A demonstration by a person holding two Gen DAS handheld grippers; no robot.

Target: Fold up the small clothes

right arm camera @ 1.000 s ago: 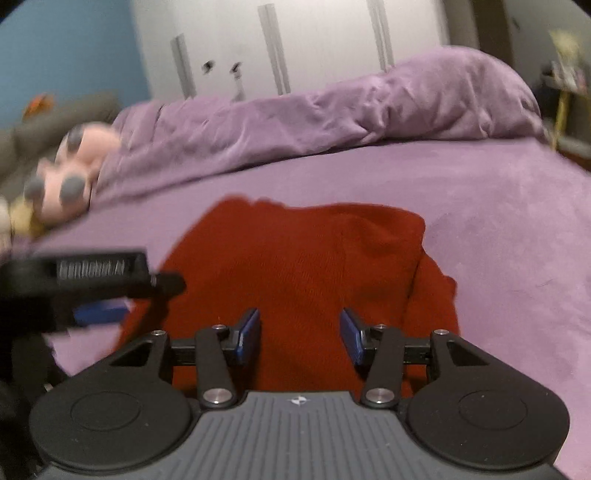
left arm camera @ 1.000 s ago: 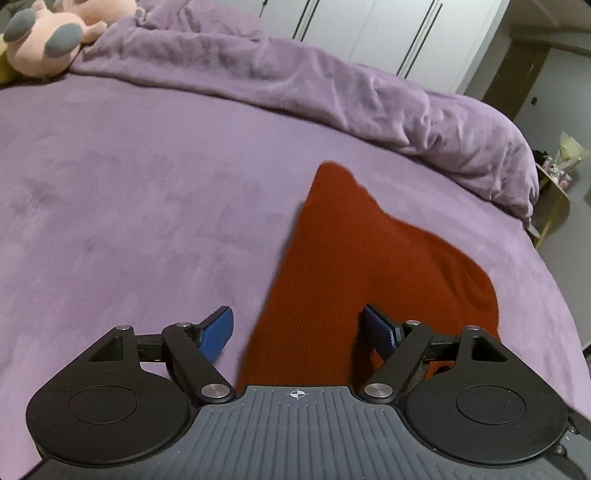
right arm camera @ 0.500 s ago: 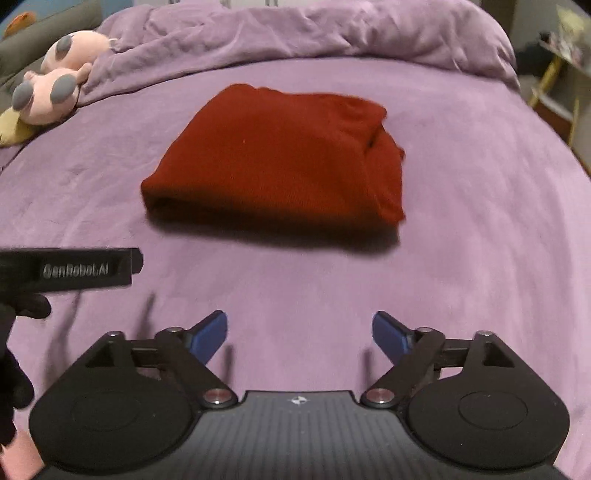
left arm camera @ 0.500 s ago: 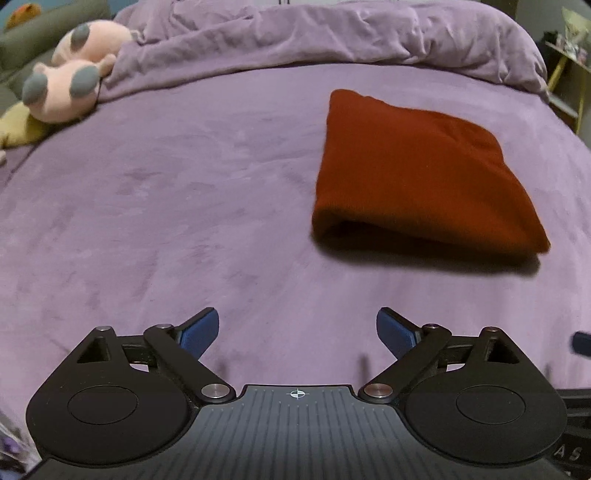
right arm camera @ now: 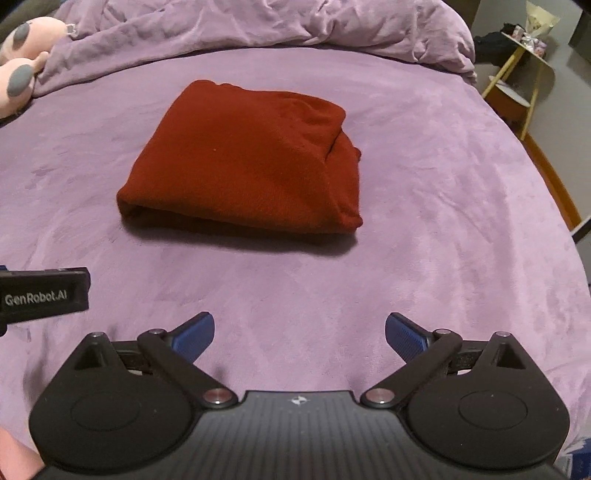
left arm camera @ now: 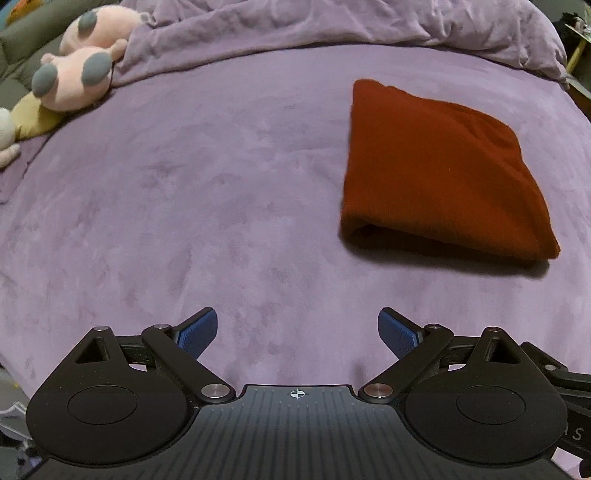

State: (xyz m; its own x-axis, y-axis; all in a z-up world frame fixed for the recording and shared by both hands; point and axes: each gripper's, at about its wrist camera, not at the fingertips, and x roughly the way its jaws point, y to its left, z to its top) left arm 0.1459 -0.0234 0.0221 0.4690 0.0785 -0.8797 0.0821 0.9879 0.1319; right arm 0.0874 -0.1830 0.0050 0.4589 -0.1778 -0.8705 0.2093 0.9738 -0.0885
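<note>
A dark red garment (left arm camera: pixel 439 173) lies folded into a thick rectangle on the purple bed cover (left arm camera: pixel 184 184). In the left wrist view it is ahead and to the right; in the right wrist view the garment (right arm camera: pixel 243 162) sits straight ahead, its folded edge toward me. My left gripper (left arm camera: pixel 297 325) hangs above bare cover, open and holding nothing. My right gripper (right arm camera: pixel 299 326) is short of the garment with its jaws opening and nothing between them. The left gripper's black body (right arm camera: pixel 44 295) shows at the left edge of the right wrist view.
Pink and grey plush toys (left arm camera: pixel 77 70) lie at the far left by a bunched purple duvet (left arm camera: pixel 332 26) along the bed's far side. A yellow-legged side table (right arm camera: pixel 517 74) stands beyond the bed's right edge. Open purple cover surrounds the garment.
Both grippers have let go of the red garment, opened wide and pulled back and up. The garment now lies folded on the bed, away from both.
</note>
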